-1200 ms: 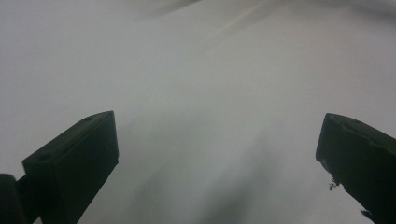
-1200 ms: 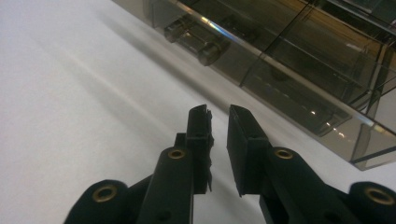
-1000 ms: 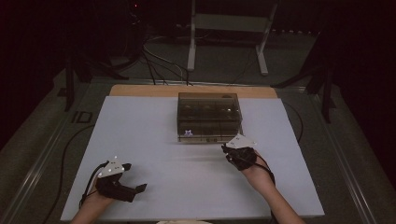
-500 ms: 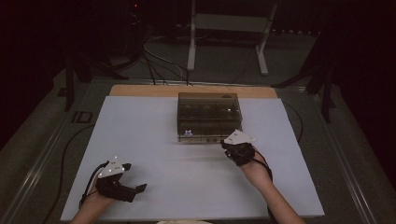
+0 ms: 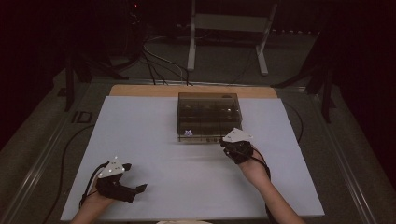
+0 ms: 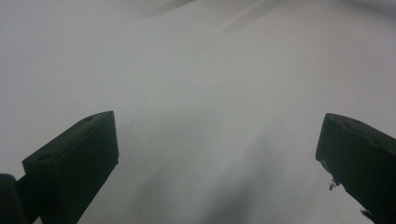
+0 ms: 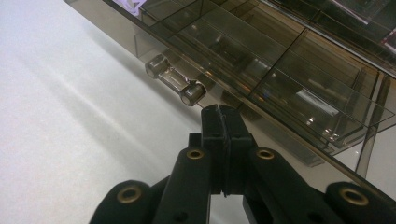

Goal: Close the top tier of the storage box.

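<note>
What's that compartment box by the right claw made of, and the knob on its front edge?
The box looks like smoke-tinted clear plastic, glossy: you see the dividers through its lid, and highlights glint on the walls. The knob seems clear hard plastic too, see-through with bright edges. The shut right claw looks like matte black plastic with brass-coloured rivets.

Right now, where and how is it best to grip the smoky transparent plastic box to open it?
Probably at the clear cylindrical handle on the front wall of the smoky transparent plastic box. It sticks out, so open jaws could close across it from the person's side.
</note>
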`<state>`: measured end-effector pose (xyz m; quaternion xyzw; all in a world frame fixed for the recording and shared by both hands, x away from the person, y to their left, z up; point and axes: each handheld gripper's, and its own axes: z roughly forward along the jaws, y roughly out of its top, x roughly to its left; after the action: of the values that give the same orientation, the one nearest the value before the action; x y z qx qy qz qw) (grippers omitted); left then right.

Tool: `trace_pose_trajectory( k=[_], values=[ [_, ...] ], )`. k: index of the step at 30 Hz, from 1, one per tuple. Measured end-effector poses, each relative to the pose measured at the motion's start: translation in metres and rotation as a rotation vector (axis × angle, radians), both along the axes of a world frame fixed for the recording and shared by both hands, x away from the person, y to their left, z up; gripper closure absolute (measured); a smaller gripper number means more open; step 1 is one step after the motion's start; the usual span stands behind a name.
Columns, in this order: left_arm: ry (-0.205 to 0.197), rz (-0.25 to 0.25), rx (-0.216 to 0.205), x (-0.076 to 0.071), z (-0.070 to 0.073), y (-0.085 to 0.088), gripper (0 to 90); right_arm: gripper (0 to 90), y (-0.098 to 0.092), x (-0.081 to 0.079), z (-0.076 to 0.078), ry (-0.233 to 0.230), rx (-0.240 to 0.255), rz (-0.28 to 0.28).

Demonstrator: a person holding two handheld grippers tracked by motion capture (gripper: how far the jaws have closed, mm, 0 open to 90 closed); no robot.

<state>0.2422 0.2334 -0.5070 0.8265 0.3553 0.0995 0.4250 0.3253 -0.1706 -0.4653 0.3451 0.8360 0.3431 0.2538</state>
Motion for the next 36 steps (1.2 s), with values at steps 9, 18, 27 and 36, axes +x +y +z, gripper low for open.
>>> trace_pose_trajectory(
  k=[9,18,27,36],
  values=[
    [-0.002,0.000,0.001,0.0001,0.0002,0.0002,0.1,90.0,0.0005,0.0009,0.0003,0.004,0.001,0.008],
    [-0.001,0.000,0.001,0.0000,0.0001,0.0002,0.1,90.0,0.0013,0.0024,0.0002,0.007,0.004,0.009],
    [-0.001,-0.003,0.004,-0.0001,-0.0002,-0.0002,0.1,90.0,0.0015,0.0039,0.0000,0.012,0.010,0.005],
    [0.000,-0.006,0.010,-0.0001,-0.0004,-0.0011,0.1,90.0,0.0035,0.0067,0.0017,0.020,0.017,0.006]
  ],
)
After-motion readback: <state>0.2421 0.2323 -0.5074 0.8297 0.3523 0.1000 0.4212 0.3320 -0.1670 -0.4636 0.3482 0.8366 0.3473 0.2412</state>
